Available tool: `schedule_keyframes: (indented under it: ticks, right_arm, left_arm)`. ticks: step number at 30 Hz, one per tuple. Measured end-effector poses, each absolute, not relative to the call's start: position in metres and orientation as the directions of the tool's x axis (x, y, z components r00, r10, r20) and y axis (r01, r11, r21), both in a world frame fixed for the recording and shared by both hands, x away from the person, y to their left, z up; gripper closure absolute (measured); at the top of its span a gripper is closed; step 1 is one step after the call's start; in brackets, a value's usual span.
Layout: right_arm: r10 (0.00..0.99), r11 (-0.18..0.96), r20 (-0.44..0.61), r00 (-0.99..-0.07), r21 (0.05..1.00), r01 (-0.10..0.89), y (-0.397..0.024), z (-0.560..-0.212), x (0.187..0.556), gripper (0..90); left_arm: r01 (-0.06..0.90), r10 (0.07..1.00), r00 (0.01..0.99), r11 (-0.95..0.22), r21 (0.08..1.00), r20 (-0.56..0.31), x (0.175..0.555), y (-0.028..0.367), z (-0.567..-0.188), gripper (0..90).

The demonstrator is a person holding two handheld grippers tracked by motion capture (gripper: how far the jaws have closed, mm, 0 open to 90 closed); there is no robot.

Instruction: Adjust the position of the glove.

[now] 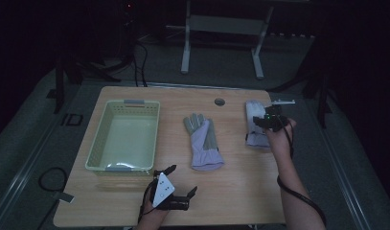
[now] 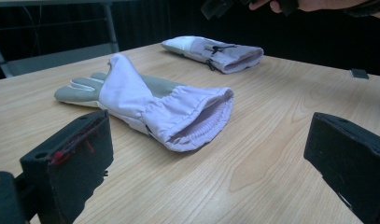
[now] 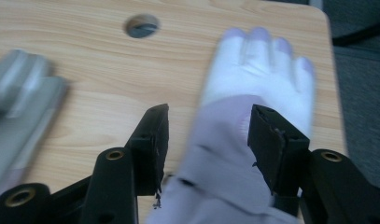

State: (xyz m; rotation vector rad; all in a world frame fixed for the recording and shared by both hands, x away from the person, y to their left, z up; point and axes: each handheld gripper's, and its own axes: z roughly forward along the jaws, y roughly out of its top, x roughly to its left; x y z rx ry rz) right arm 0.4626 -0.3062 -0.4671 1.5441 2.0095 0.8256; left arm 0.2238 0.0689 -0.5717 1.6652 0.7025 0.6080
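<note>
On the wooden table (image 1: 240, 191), at the centre of the high view, lies a glove (image 1: 203, 141) with grey fingers pointing toward the top of the frame and a lilac cuff toward the bottom. At the left of the frame a pale basket (image 1: 123, 136) sits on the table, well apart from the glove. Right of centre a second glove (image 1: 256, 125) lies near the table's right edge, white fingers toward the top. A round hole (image 1: 219, 102) shows in the tabletop between the two gloves, toward the top edge.

Lower centre of the high view, the left gripper (image 1: 180, 179) is held low near the table's near edge, its jaws spread wide with nothing between them. The left gripper view looks across the table at the nearer glove (image 2: 150, 105), cuff opening toward the camera, with the second glove (image 2: 215, 53) beyond it.

At the right of the high view, the right gripper (image 1: 271, 120) hangs over the second glove. In the right gripper view, blurred, its jaws stand apart on either side of the lilac cuff of that glove (image 3: 253, 121), not closed on it; whether they touch the cloth I cannot tell.
</note>
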Motion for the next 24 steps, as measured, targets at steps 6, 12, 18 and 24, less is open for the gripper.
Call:
schedule_keyframes:
  ticks: [6,12,18,24]
  right_arm:
    - [0.976,0.165,-0.008,-0.218,0.679,0.715,-0.33,-0.476,0.48,51.0]
    - [0.981,0.105,0.058,-0.188,0.654,0.75,-0.338,-0.493,0.493,49.1]
    - [0.983,0.084,0.078,-0.164,0.606,0.791,-0.335,-0.519,0.502,48.1]
    - [0.977,0.082,0.115,-0.18,0.575,0.814,-0.336,-0.527,0.507,61.9]
  left_arm:
    - [0.14,0.731,0.683,-0.137,0.981,0.005,0.225,0.07,-0.572,1.4]
    - [0.137,0.729,0.685,-0.14,0.981,0.008,0.225,0.07,-0.572,1.4]
    - [0.133,0.728,0.685,-0.142,0.981,0.013,0.224,0.07,-0.572,1.4]
    - [0.139,0.728,0.685,-0.139,0.98,0.007,0.225,0.07,-0.572,1.4]
